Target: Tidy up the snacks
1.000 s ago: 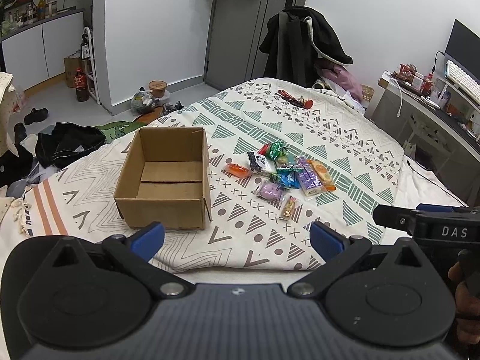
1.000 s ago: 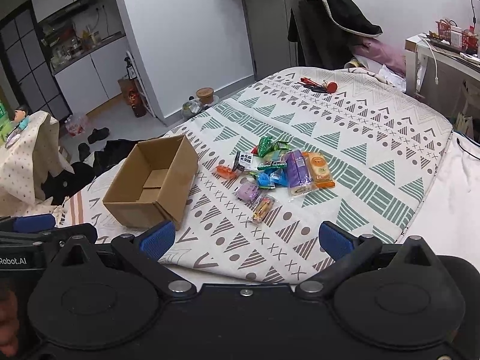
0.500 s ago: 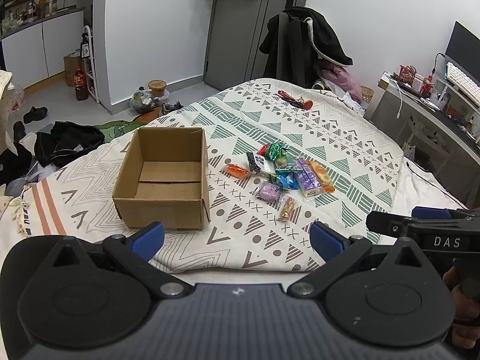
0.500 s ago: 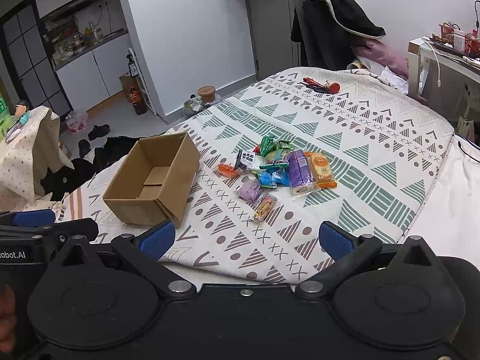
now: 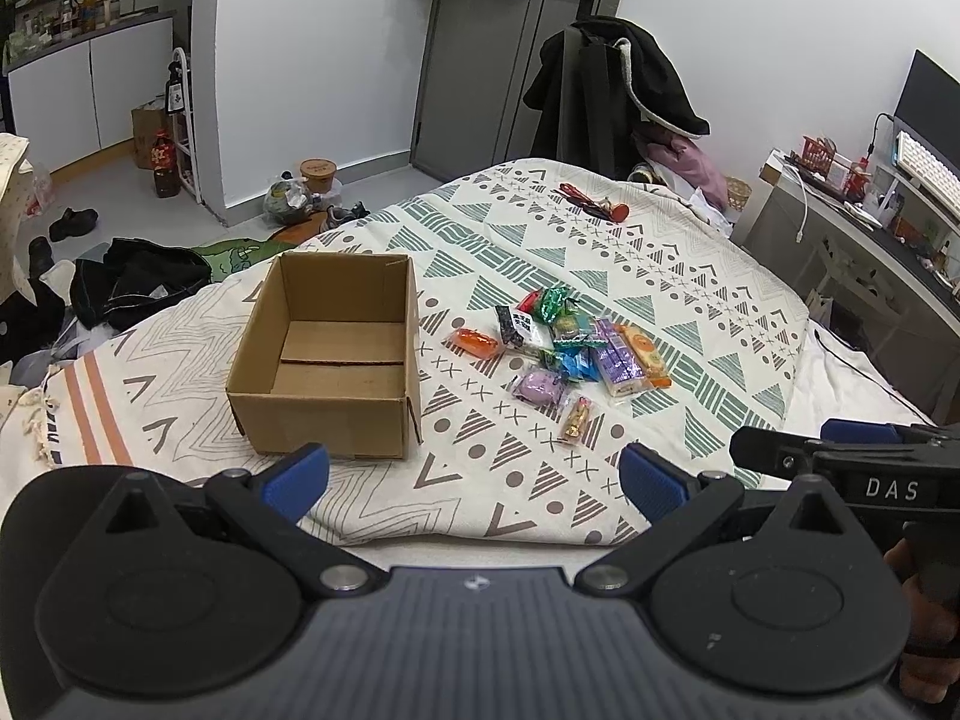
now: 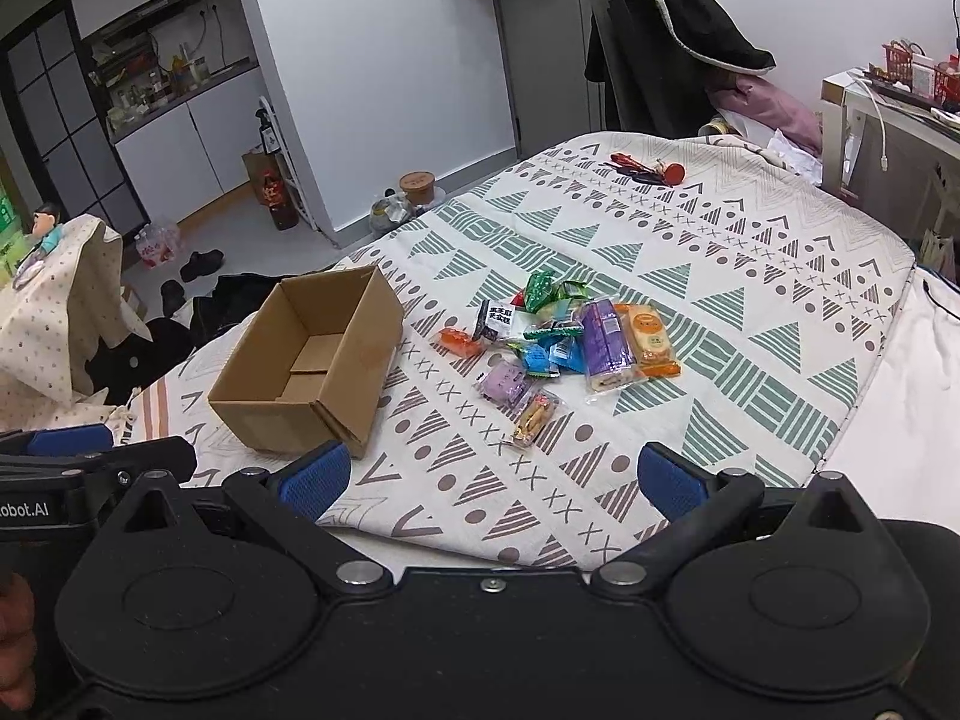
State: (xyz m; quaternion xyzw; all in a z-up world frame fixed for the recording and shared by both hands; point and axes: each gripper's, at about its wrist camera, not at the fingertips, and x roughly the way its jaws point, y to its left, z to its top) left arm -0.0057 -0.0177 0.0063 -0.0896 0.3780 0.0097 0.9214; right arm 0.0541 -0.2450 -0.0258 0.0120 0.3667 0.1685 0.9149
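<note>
An open, empty cardboard box (image 5: pixel 336 354) (image 6: pixel 312 360) sits on the patterned bedspread (image 5: pixel 600 264). To its right lies a pile of wrapped snacks (image 5: pixel 564 342) (image 6: pixel 558 336): an orange pack, a purple pack, green and blue packs, a long purple bar and an orange bar. A small gold snack (image 5: pixel 575 419) (image 6: pixel 531 417) lies nearest me. My left gripper (image 5: pixel 474 483) is open and empty, held near the bed's front edge, short of the box. My right gripper (image 6: pixel 492 480) is open and empty, short of the snacks.
Red items (image 5: pixel 591 204) lie at the far end of the bed. A chair with a black coat (image 5: pixel 606 96) stands behind the bed. A desk (image 5: pixel 870 222) is at the right. Clothes and shoes (image 5: pixel 132 282) lie on the floor at the left.
Both grippers have drifted very slightly; the view has barely shifted. Nothing on the bed has moved.
</note>
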